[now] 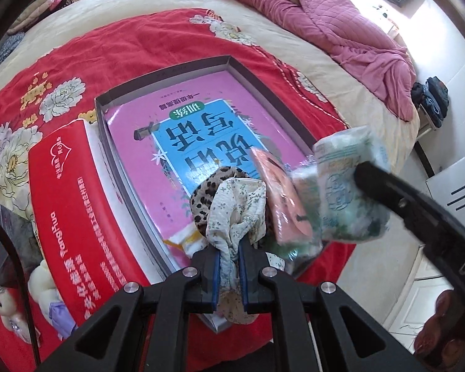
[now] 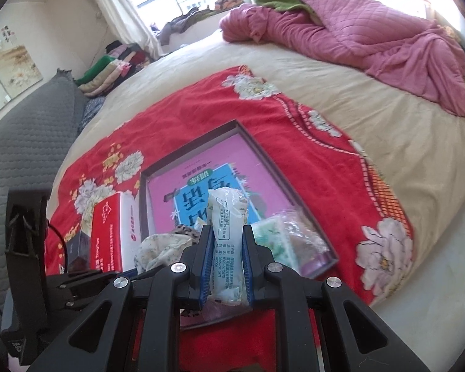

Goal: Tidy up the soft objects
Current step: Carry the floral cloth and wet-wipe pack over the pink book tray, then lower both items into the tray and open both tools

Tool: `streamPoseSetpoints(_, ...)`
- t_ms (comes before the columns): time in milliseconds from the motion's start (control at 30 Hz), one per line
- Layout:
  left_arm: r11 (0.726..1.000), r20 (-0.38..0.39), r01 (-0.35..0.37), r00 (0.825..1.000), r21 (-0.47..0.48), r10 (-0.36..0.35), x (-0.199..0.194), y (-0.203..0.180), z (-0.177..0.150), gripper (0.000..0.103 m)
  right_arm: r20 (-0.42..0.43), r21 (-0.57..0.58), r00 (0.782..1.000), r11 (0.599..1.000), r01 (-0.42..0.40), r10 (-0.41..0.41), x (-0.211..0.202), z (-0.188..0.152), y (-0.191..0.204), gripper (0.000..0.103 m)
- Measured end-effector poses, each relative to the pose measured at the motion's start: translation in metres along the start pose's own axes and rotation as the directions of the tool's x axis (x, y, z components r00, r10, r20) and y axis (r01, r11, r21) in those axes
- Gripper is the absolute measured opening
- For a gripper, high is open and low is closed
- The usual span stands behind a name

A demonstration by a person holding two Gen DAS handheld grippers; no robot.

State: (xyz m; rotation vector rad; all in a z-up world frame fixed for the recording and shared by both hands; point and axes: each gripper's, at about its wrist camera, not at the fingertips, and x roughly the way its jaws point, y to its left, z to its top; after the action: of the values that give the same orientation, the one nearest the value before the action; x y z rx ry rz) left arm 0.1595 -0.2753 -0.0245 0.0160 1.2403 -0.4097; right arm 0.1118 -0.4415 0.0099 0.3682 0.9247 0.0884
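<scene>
My left gripper (image 1: 229, 248) is shut on a white floral cloth (image 1: 235, 207) with a leopard-print scrunchie (image 1: 203, 198) bunched beside it, hanging over the near end of a shallow grey box (image 1: 170, 71) that holds a pink and blue book (image 1: 198, 124). In the right wrist view my right gripper (image 2: 228, 232) is shut on a soft white plastic packet (image 2: 228, 232), upright between the blue pads. The same packet (image 1: 350, 192) shows blurred at the right of the left wrist view, next to a pink pack (image 1: 282, 198). The floral cloth (image 2: 161, 248) lies left of my right gripper.
A red carton with white print (image 1: 80, 210) lies left of the box on a red flowered blanket (image 2: 201, 105). Small plush toys (image 1: 6, 307) sit by its near end. More tissue packs (image 2: 282, 241) lie in the box's near corner. A pink quilt (image 2: 372, 40) is heaped far back.
</scene>
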Motion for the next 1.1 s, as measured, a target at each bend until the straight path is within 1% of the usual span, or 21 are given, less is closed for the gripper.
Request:
streamPoseSetpoints(133, 1.0, -0.002, 0.001, 1.0, -0.006, -0.001, 0.005, 0.004, 0.005, 0.01, -0.03, -0.009, 0.999, 1.0, -0.012, 0.012, 0.02, 0.0, 0.003, 0.018)
streamPoseSetpoints(200, 1.0, -0.004, 0.003, 1.0, -0.007, -0.003, 0.007, 0.005, 0.007, 0.01, -0.046, -0.01, 0.999, 1.0, -0.005, 0.005, 0.031, 0.0, 0.003, 0.018)
streamPoseSetpoints(267, 1.0, -0.005, 0.006, 1.0, -0.008, -0.006, 0.009, 0.005, 0.008, 0.01, -0.046, -0.004, 0.999, 1.0, 0.0, 0.0, 0.036, 0.0, 0.0, 0.019)
streamPoseSetpoints(533, 1.0, -0.007, 0.01, 1.0, -0.008, -0.011, 0.012, 0.006, 0.009, 0.011, -0.046, -0.038, 0.997, 0.997, 0.064, -0.066, 0.052, 0.004, -0.003, 0.021)
streamPoseSetpoints(567, 1.0, -0.009, 0.011, 1.0, -0.008, -0.011, 0.012, 0.006, 0.009, 0.011, -0.044, -0.047, 0.996, 0.996, 0.08, -0.082, 0.053, 0.005, -0.003, 0.027)
streamPoseSetpoints(600, 1.0, -0.008, 0.012, 1.0, -0.009, -0.012, 0.012, 0.007, 0.009, 0.011, -0.045, -0.055, 0.994, 0.994, 0.093, -0.096, 0.054, 0.005, -0.002, 0.036)
streamPoseSetpoints(633, 1.0, -0.008, 0.012, 1.0, -0.009, -0.012, 0.012, 0.007, 0.009, 0.011, -0.045, -0.06, 0.994, 0.993, 0.1, -0.103, 0.054, 0.005, -0.001, 0.038)
streamPoseSetpoints(733, 1.0, -0.011, 0.015, 1.0, -0.01, -0.015, 0.013, 0.007, 0.008, 0.011, -0.032, -0.07, 0.993, 0.991, 0.11, -0.112, 0.051, 0.004, 0.0, 0.039)
streamPoseSetpoints(900, 0.999, -0.008, 0.034, 0.999, -0.023, -0.035, 0.012, 0.009, 0.008, 0.012, -0.02, -0.09, 0.99, 0.986, 0.139, -0.142, 0.044, 0.002, 0.001, 0.05)
streamPoseSetpoints(1033, 0.998, -0.022, 0.048, 0.999, -0.037, -0.049, 0.014, 0.012, 0.008, 0.015, -0.014, -0.076, 0.99, 0.987, 0.139, -0.141, 0.038, 0.003, -0.003, 0.051)
streamPoseSetpoints(1100, 0.998, -0.022, 0.049, 0.999, -0.039, -0.05, 0.014, 0.012, 0.007, 0.017, -0.011, -0.07, 0.988, 0.986, 0.152, -0.153, 0.033, 0.003, -0.004, 0.052)
